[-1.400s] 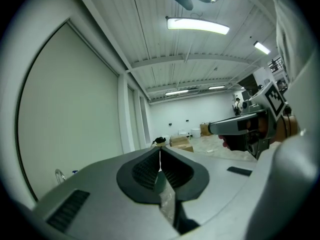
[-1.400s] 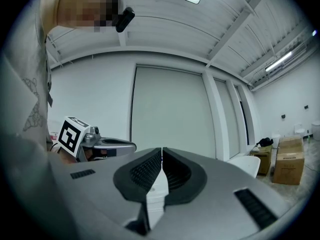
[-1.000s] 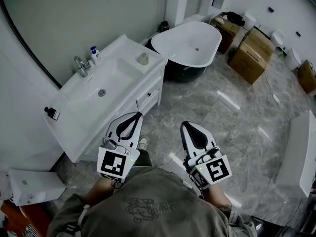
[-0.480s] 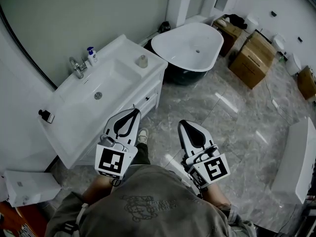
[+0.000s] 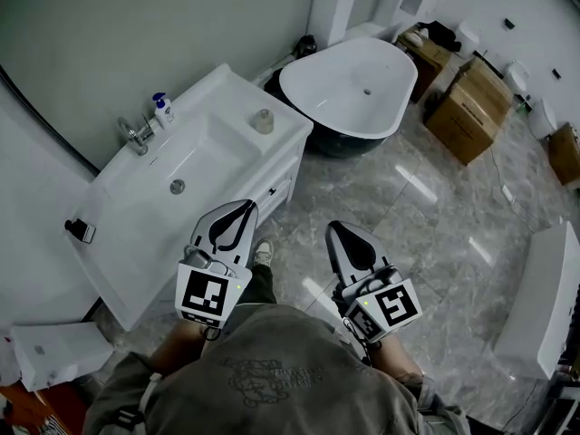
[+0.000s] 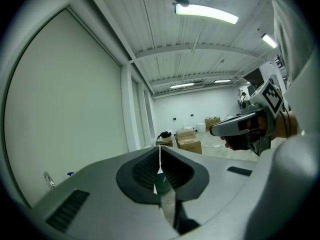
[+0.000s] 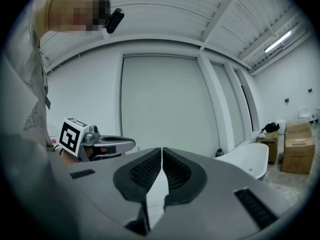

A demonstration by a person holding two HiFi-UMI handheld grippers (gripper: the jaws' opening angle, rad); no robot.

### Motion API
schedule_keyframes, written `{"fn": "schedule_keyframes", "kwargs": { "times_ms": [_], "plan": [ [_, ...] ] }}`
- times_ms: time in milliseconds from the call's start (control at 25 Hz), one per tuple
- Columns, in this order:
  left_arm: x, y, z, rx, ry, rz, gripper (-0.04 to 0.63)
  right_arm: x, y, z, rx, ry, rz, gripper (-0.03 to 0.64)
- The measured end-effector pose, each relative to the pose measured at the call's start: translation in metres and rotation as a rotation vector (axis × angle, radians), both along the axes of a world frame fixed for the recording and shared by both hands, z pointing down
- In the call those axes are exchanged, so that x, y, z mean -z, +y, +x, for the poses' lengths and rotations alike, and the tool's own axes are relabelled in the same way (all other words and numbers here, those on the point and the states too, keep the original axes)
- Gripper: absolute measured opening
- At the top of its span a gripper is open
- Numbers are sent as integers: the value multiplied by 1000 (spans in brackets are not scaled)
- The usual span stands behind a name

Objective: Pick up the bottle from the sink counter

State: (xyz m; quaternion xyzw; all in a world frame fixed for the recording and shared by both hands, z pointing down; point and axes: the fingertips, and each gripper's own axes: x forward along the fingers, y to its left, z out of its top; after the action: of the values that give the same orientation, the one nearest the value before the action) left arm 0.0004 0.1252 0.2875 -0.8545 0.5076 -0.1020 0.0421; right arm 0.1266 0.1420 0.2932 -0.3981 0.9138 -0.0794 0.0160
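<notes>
A small white bottle with a blue pump top (image 5: 163, 110) stands at the back of the white sink counter (image 5: 237, 87), beside the chrome faucet (image 5: 136, 134). In the left gripper view its blue top (image 6: 69, 174) just shows at the far left. A low beige jar (image 5: 264, 121) sits near the counter's right end. My left gripper (image 5: 245, 207) hangs shut and empty in front of the counter's front edge. My right gripper (image 5: 339, 228) is shut and empty over the floor, to the right. Both point level, jaws pressed together (image 6: 160, 150) (image 7: 162, 150).
A black item (image 5: 77, 230) lies at the counter's near left end. A white bathtub (image 5: 349, 84) stands beyond the counter, with cardboard boxes (image 5: 471, 107) to its right. White fixtures stand at the right edge (image 5: 548, 297) and lower left (image 5: 50, 352). The floor is grey marble.
The sink counter has slid left and nearer in the head view as the person and both grippers moved toward it. Both grippers stayed shut and empty.
</notes>
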Motion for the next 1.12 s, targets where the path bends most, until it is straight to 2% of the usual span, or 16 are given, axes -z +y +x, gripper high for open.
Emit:
{"fn": "schedule_keyframes", "kwargs": {
  "times_ms": [320, 600, 720, 840, 1000, 1040, 1120],
  "plan": [
    [-5, -84, -30, -27, -23, -18, 20, 5, -81, -32, -8, -8, -31, 31],
    [-4, -165, -56, -54, -32, -29, 20, -1, -150, -59, -7, 58, -68, 31],
    [-5, -196, -64, -81, -44, -24, 20, -1, -181, -72, -13, 49, -75, 31],
    [-5, -221, -71, -107, -15, -27, 20, 1, -211, -86, -14, 52, -62, 31],
    [-9, -253, -83, -139, 0, -15, 24, -13, -242, -101, -16, 101, -91, 31],
    [-12, -260, -84, -153, 3, -19, 41, -15, -249, -105, -12, 106, -90, 31],
    [-21, -274, -86, -185, 1, -37, 142, -21, -262, -111, -9, 146, -103, 31]
  ]
}}
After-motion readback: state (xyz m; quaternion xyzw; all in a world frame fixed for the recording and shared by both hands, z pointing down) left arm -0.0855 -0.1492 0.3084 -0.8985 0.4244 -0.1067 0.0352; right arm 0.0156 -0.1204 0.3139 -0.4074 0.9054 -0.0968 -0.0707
